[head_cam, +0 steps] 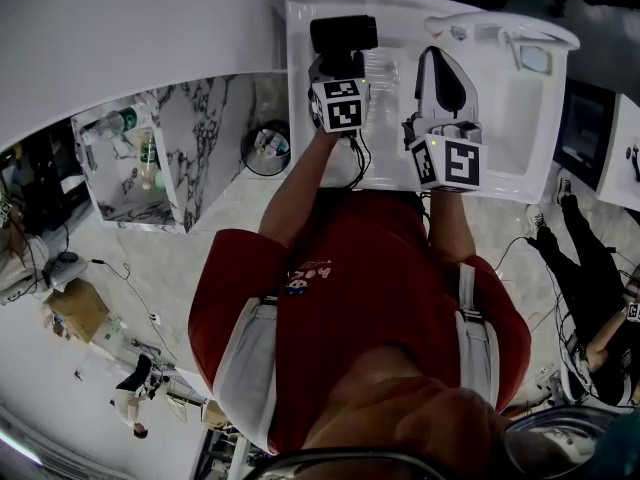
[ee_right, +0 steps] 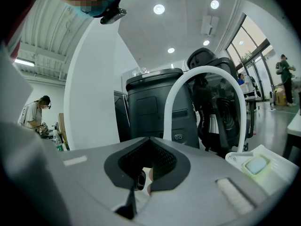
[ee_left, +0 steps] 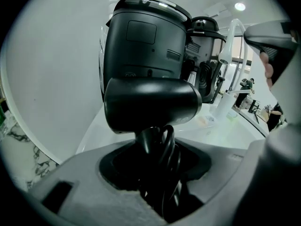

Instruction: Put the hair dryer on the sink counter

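Note:
The black hair dryer [head_cam: 343, 33] is over the left part of the white sink counter [head_cam: 300, 28]; I cannot tell whether it touches the counter. My left gripper [head_cam: 345, 66] is shut on its handle. In the left gripper view the dryer's body [ee_left: 150, 102] lies crosswise just beyond the jaws, with the handle and the looped black cord [ee_left: 162, 147] clamped in the left gripper [ee_left: 157, 175]. My right gripper [head_cam: 438, 60] hovers beside it over the counter, to the right. In its own view the right gripper [ee_right: 141, 178] has its jaws together with nothing held.
The sink basin [head_cam: 520, 118] is at the counter's right, with a white arched faucet [ee_right: 207, 79] over it. Large black appliances [ee_left: 141, 41] stand behind the counter. A white wall [head_cam: 130, 28] borders the counter on the left. A round bin [head_cam: 268, 148] stands on the floor below.

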Tool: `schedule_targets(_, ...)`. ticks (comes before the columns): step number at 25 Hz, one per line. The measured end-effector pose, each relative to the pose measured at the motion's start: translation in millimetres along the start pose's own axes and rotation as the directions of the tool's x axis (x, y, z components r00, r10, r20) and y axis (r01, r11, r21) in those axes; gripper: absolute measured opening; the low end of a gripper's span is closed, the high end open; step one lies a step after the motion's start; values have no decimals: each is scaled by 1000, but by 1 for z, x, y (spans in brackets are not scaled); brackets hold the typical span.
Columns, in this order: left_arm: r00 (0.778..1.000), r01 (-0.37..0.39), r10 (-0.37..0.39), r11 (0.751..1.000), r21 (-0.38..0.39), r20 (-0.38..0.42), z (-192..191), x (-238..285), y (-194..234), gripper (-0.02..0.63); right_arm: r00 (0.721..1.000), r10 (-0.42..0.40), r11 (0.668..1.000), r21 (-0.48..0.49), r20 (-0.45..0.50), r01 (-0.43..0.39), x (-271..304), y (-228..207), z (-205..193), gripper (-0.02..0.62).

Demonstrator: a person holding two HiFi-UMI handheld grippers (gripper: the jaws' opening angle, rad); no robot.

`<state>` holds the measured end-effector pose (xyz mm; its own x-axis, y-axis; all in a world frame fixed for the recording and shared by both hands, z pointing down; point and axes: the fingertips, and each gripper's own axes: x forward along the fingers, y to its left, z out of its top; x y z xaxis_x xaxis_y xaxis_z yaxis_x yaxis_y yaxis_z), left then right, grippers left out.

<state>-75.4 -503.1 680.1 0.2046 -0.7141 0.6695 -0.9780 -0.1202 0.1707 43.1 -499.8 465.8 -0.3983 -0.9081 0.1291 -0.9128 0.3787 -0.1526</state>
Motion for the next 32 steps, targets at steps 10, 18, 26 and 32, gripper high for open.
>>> schedule_targets(10, 998, 5, -5, 1000, -10, -62, -4, 14, 1, 196, 1000, 4, 1000, 4, -10, -4, 4, 1, -4, 2)
schedule_targets(18, 996, 6, -8, 1000, -22, -93, -9, 22, 2, 196, 1000, 4, 1000, 6, -11, -4, 4, 2, -5, 2)
schedule_targets(26, 991, 6, -9, 1000, -26, -135, -15, 29, 2, 196, 1000, 4, 1000, 6, -12, -4, 3, 2, -6, 2)
schedule_targets(32, 985, -15, 14, 1000, -7, -172, -18, 33, 3, 196, 1000, 2, 1000, 8, -9, -2, 3, 2, -5, 2)
